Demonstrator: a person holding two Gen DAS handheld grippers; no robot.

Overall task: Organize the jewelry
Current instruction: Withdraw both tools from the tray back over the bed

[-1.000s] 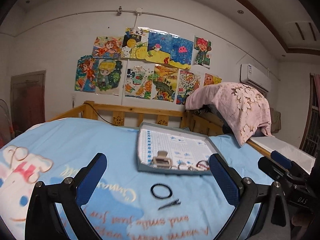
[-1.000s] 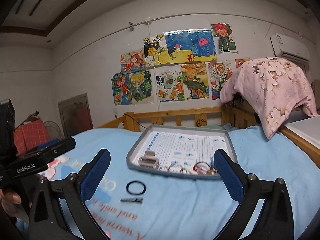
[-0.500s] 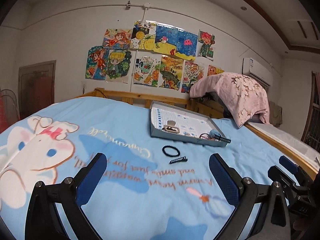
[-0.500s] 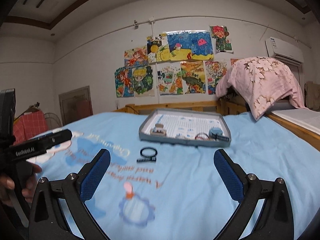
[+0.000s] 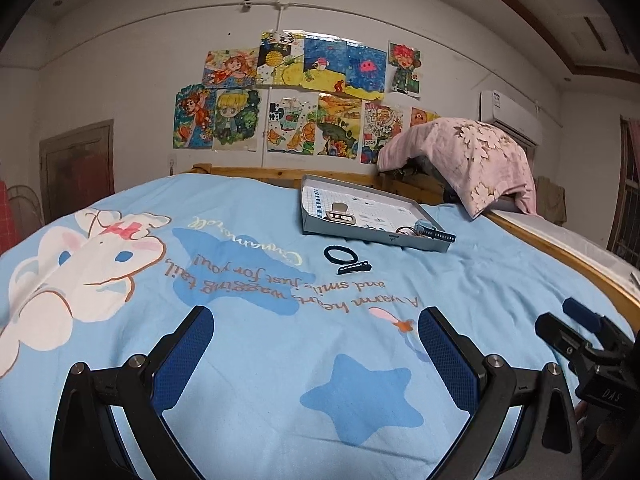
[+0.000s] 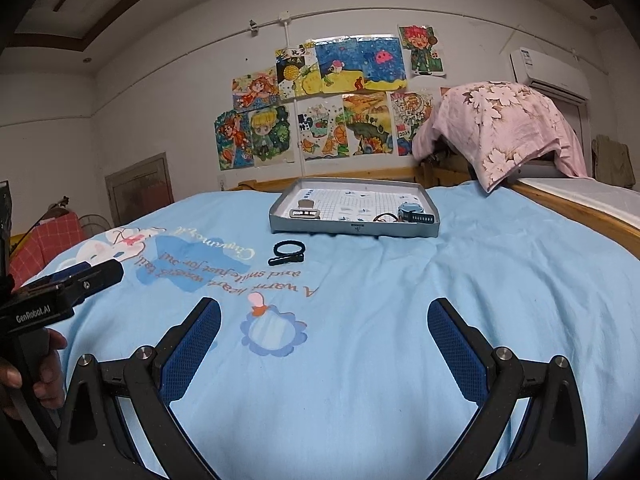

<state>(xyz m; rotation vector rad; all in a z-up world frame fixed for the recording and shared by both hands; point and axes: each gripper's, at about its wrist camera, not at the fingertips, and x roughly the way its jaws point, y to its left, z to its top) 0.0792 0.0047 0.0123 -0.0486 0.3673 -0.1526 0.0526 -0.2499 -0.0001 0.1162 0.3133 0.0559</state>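
Right wrist: hair clip [image 6: 285,259] lengthwise left-right.

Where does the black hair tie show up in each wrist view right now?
Left wrist: black hair tie lies on the blue bedsheet, centre, right of midline.
Right wrist: black hair tie, centre, left of midline.
Shared landmark: the grey tray just behind it; a black hair clip just in front.
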